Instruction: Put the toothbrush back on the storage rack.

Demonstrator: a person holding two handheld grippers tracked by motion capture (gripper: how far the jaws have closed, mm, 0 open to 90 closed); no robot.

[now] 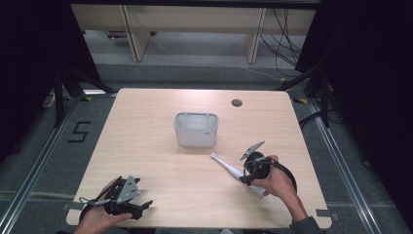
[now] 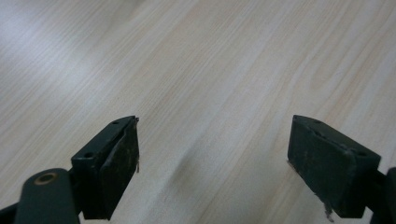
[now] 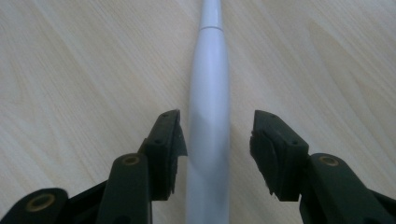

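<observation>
Right, so the right gripper (image 1: 247, 176) is down over a white electric toothbrush (image 1: 229, 168) lying flat on the desk (image 1: 146, 146), toward the near right corner. Its long axis runs on a diagonal: thin brush end pointing up-left toward the grey bin (image 1: 196, 129) at the desk's middle, fat handle end pointing back toward the person's right hand (image 1: 277, 183) and the near right edge. In the right gripper view the toothbrush (image 3: 208, 112) runs straight up between the jaws, in line w/ the gripper's look rather than across it. Jaws are apart, one each side of the handle; the left pad looks to be touching or just about touching the handle, the right pad stands off w/ bare wood showing between. So it straddles the handle, not clamped yet. Seems to me a squeeze is all that's left, since the handle already sits in the gap.

The left gripper (image 1: 127, 202) is well off at the near left corner, in the left hand (image 1: 100, 214), low over the desk, pointing right along the near edge. Its own view has the jaws wide apart, plain wood grain between (image 2: 212, 154), nothing held. The right hand is far nearer the toothbrush.

The high view gives the layout: bin just beyond the brush tip, toothbrush aimed roughly at it. The right gripper view gives what the high one can't: which pad is close, which has slack
</observation>
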